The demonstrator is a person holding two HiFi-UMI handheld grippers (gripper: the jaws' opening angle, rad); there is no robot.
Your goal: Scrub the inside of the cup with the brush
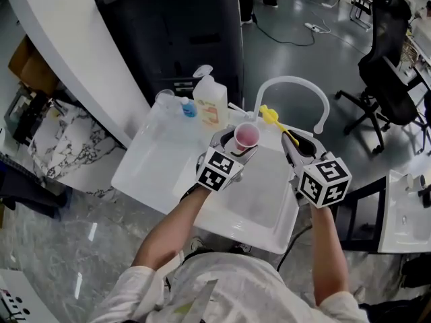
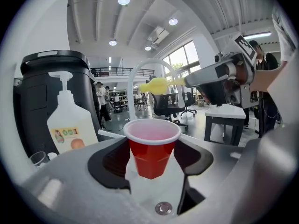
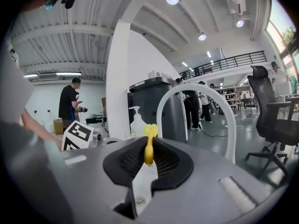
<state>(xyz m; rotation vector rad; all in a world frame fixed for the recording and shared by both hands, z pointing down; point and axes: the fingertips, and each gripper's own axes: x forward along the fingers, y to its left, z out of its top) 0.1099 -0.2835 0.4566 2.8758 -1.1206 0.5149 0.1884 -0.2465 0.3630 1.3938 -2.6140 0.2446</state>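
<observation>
Black tall container [image 1: 175, 32] with a lid, standing behind the sink unit against a white wall.

White sink unit [image 1: 145, 163]: flat drainboard on the left, basin [image 1: 259, 197] on the right.

Black office chair [image 1: 385, 73] on the grey floor, well apart to the right.

White arched faucet [image 1: 296, 83], rising from the back edge of the basin.

Left gripper [image 1: 242, 144], grey with a marker cube, over the back of the basin. Its jaws stand wide and are clamped on the sides of the cup.

Right gripper [image 1: 291, 141], same build, just to the right of the left one. Its jaws are drawn close together, pinching the brush handle.

White pump bottle [image 1: 210, 103] with an orange label, at the back of the drainboard.

Red cup [image 1: 246, 136], white rim, pale pink inside. It is upright with its mouth up, held above the basin.

Yellow brush [image 1: 271, 118]: the head points up and away from the right gripper. It is near the cup's rim, outside the cup and not touching it.

Clear glass [image 1: 165, 99], left of the pump bottle.

Small blue item [image 1: 188, 108], between the glass and the bottle; what it is cannot be told.
</observation>
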